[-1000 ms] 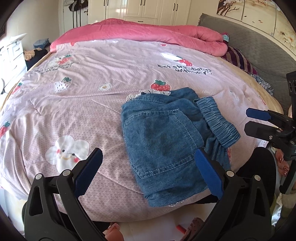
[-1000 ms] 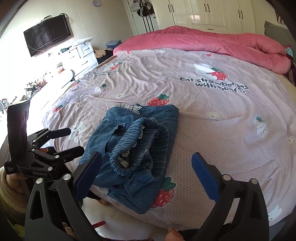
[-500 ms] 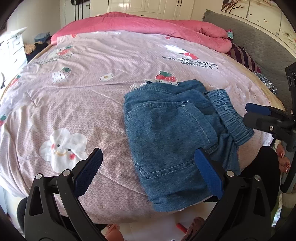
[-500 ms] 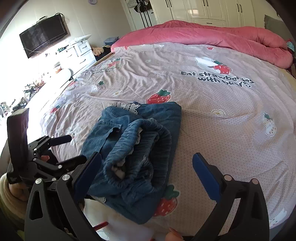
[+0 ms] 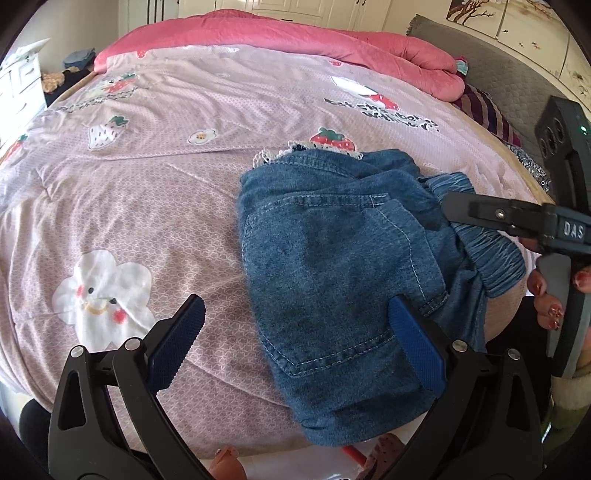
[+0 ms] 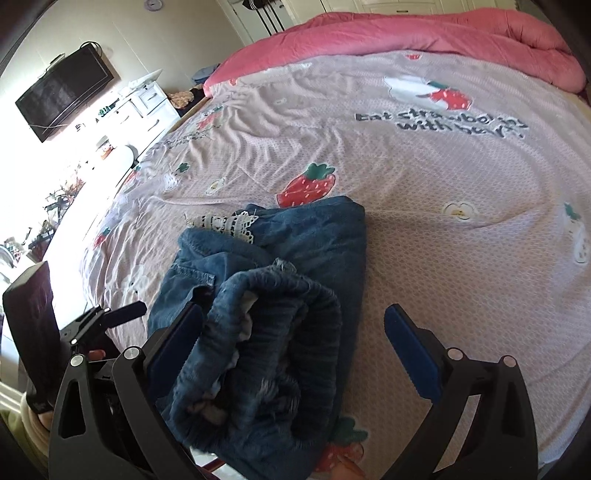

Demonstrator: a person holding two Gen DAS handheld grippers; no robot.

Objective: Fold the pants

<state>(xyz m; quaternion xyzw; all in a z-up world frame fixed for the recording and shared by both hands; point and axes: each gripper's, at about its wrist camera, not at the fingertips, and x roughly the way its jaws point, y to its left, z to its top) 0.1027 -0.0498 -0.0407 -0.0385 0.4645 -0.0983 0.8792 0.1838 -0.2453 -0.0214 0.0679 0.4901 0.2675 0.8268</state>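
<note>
Left wrist view: one pair of denim pants (image 5: 332,266), folded into a compact bundle, lies at the near edge of the bed (image 5: 147,206), toward its right side, one back pocket facing up. The left gripper (image 5: 295,339) hangs above that edge, its two blue pads spread apart, holding nothing. The right gripper (image 5: 448,206) reaches in over the gathered waistband.

Right wrist view: its two pads (image 6: 410,343) stand wide apart, straddling the waistband (image 6: 266,332). One pink duvet (image 6: 424,33) is bunched along the far edge.

Two close wrist views from the bed's (image 5: 147,206) near edge, both on the folded pants (image 5: 332,258).
</note>
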